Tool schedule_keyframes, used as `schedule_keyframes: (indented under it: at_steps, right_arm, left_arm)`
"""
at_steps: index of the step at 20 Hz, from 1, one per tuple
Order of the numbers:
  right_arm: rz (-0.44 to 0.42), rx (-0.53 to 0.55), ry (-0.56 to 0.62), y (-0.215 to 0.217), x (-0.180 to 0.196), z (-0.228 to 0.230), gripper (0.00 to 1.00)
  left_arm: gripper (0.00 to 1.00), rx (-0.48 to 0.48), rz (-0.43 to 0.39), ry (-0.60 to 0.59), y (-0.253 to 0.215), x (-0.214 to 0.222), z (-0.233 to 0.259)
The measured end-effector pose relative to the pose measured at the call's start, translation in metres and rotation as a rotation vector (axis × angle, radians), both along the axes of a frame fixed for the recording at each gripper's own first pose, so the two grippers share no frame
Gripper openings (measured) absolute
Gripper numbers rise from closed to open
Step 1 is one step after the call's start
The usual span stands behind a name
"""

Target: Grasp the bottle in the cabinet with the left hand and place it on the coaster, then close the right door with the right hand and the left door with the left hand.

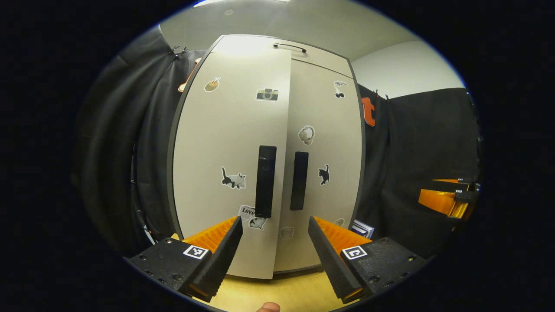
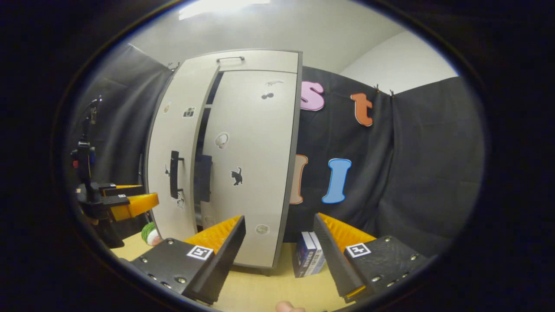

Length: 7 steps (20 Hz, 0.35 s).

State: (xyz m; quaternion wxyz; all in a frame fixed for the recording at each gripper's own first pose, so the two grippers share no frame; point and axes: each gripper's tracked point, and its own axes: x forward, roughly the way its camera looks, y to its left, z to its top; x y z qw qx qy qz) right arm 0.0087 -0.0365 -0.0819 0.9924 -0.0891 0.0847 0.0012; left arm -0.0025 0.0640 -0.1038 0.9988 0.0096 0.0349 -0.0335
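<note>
Both grippers are open and empty: left gripper faces the cabinet, whose left door stands slightly ajar ahead; right gripper faces the shut right door; I cannot tell where the bottle is

I've got open tabletop ahead of my right gripper, with only the small box standing just beside the cabinet's right door.

Black cloth wall behind, white room wall above it, pale wooden tabletop, bright ceiling light
</note>
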Motion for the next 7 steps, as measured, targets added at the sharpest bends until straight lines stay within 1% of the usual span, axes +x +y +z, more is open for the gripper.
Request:
schedule_keyframes:
  at_steps: [1,2,3,4,5,6,7]
  right_arm:
    - [0.003,0.006,-0.001,-0.003,0.001,0.0,0.93]
    - [0.006,0.012,-0.002,-0.006,0.003,0.0,0.99]
    - [0.009,0.019,-0.004,-0.01,0.004,0.0,0.99]
    - [0.012,0.025,-0.004,-0.013,0.006,0.0,0.99]
    - [0.015,0.03,-0.005,-0.017,0.006,0.0,0.96]
    - [0.02,0.034,-0.006,-0.021,0.008,0.0,0.96]
    - [0.024,0.037,-0.008,-0.025,0.008,0.001,0.96]
  left_arm:
    - [0.96,0.003,0.004,-0.002,-0.003,0.0,0.002]
    - [0.96,0.006,0.009,-0.006,-0.006,0.0,0.004]
    - [0.96,0.008,0.012,-0.008,-0.01,0.0,0.006]
    - [0.92,0.009,0.016,-0.01,-0.014,0.0,0.007]
    - [0.92,0.011,0.018,-0.011,-0.018,0.0,0.008]
    - [0.93,0.014,0.021,-0.012,-0.023,0.0,0.009]
    - [0.96,0.018,0.023,-0.013,-0.028,0.0,0.01]
